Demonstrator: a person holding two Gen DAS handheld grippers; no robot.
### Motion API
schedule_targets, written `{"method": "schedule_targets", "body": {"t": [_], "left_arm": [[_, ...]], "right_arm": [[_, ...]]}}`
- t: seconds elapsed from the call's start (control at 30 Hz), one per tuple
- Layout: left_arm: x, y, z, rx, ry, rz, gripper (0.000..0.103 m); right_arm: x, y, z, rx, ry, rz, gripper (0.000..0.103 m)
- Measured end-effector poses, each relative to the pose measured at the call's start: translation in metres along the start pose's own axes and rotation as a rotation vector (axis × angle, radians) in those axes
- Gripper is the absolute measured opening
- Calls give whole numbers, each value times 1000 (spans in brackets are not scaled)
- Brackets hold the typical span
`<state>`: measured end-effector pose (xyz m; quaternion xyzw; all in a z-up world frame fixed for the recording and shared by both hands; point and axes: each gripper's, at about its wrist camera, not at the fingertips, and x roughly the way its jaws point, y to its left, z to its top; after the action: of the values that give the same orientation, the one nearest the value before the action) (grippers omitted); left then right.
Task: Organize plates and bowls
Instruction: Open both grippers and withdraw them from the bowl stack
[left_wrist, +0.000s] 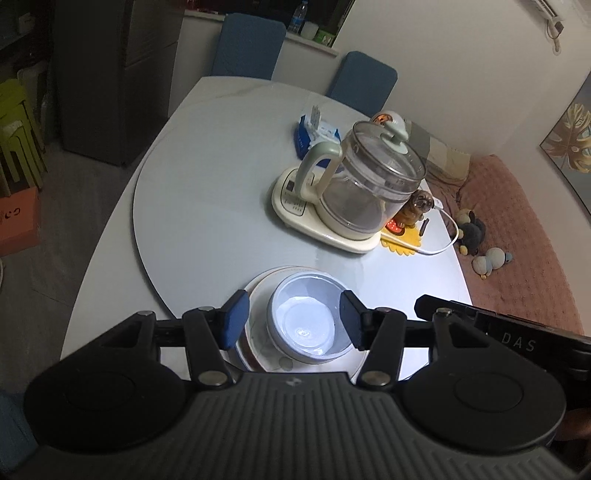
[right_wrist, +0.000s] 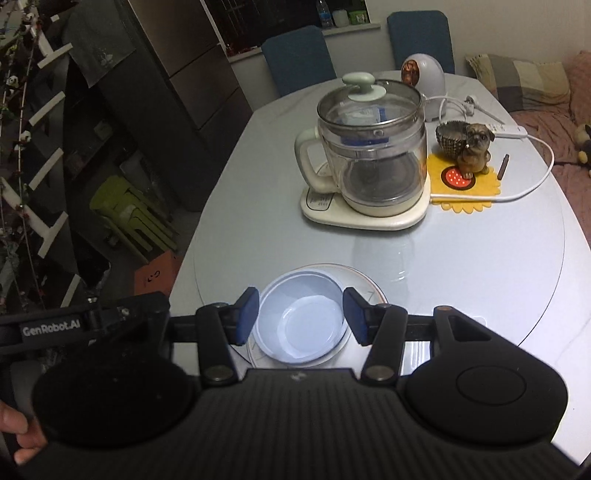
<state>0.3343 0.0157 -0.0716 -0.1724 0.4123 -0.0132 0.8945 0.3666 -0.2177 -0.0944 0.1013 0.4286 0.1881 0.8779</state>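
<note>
On the worktop (right_wrist: 480, 266), the bowl (right_wrist: 301, 325) nested on a plate (right_wrist: 365, 286) looks glossy, probably brittle ceramic, best pinched at its rim; both tools, left tool (left_wrist: 293, 319) and right tool (right_wrist: 301, 319), hang released.

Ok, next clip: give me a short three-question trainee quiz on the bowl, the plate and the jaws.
1. True or false: the white bowl sits on the plate.
2. Which stands beyond the bowl on the table? A) glass kettle B) frying pan C) laptop
3. Fill in: the left gripper and right gripper both hold ____.

Key: 1 true. 2 A, the glass kettle. 3 nothing; both sets of jaws stand apart, clear of the bowl.
</note>
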Motion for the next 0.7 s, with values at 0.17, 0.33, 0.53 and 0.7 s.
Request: {"method": "schedule_targets", "body": {"t": [0.17,0.33,0.53,0.7], "left_arm": [[-43,-10,-13,40,-73,-2,62],[-87,-22,-33,83,-142,-5,64],[-126,-29,-58,113,-200,1,74],[-146,-29,-82,121,-226,-5,90]], "right_arm": [[-36,9,-12,-29,-62,-5,53],[-71,15,-29,-46,-125,-18,54],[-102,19,-51,-47,-174,-34,54],[-123,27,-68,-77,-200,-34,54]]}}
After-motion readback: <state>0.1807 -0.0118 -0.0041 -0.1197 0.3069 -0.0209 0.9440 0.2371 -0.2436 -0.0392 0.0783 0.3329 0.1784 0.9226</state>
